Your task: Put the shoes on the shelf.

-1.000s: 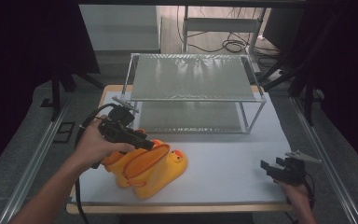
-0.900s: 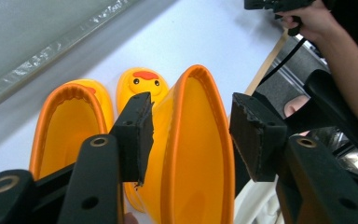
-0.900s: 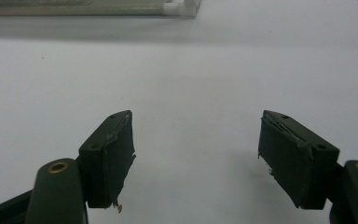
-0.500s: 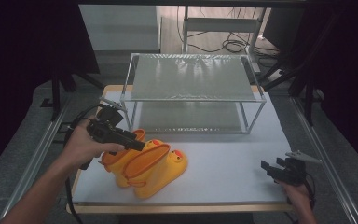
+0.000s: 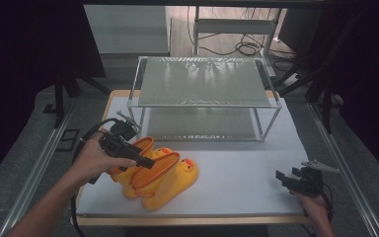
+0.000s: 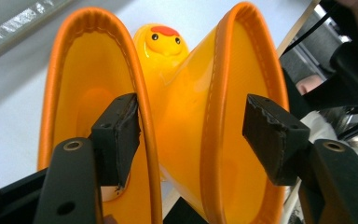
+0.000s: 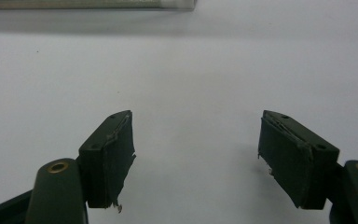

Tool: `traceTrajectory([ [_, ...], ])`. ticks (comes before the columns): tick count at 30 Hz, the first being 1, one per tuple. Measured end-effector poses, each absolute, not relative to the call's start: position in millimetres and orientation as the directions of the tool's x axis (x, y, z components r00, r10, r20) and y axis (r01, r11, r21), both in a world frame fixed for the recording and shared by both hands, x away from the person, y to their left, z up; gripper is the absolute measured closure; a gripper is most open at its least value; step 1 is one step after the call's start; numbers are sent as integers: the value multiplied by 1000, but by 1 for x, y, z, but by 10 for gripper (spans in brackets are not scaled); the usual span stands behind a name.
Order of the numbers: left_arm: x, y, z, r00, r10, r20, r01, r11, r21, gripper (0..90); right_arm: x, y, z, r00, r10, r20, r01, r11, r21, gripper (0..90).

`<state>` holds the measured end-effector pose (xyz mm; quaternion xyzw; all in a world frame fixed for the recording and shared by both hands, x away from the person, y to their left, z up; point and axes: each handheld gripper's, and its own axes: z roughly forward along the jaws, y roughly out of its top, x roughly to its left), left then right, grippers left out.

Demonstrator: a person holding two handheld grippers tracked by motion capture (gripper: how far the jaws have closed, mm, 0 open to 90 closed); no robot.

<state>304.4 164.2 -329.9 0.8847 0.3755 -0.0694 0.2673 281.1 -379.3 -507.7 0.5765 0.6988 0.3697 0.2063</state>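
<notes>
Left gripper (image 6: 191,140) spread wide, straddling adjoining cuffs of yellow duck rain boots (image 5: 160,173), apparently to pinch both; right gripper (image 7: 196,158) parted, idle above white table (image 5: 242,168).

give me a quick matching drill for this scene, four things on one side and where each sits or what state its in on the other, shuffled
Things
1. left claw
2. right claw
3. yellow duck boots
4. wire shelf rack

Places or states
A. stands at the back of the table
B. open over bare white tabletop, near right corner
C. lying on their sides, front left of the table
D. open, jaws straddling two orange boot rims

Pairs: 1-D, 2-B, 3-C, 4-A
</notes>
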Motion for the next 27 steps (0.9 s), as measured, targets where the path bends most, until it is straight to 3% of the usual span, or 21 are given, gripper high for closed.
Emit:
traceTrajectory([
  [9, 309, 149, -346, 695, 672, -254, 711, -592, 379, 439, 281, -380, -507, -244, 960, 141, 652, 55, 756, 264],
  [12, 308, 151, -345, 685, 683, -254, 719, -578, 385, 557, 281, -381, -508, -242, 960, 141, 655, 55, 753, 264],
  [15, 309, 154, -344, 678, 689, -255, 723, -565, 397, 759, 281, -381, -508, -243, 960, 139, 656, 57, 753, 265],
  [17, 310, 156, -343, 678, 694, -242, 722, -566, 398, 808, 281, -381, -508, -241, 960, 141, 656, 54, 753, 265],
  [27, 317, 151, -335, 687, 665, -294, 718, -555, 420, 818, 280, -383, -507, -233, 962, 145, 657, 46, 752, 266],
])
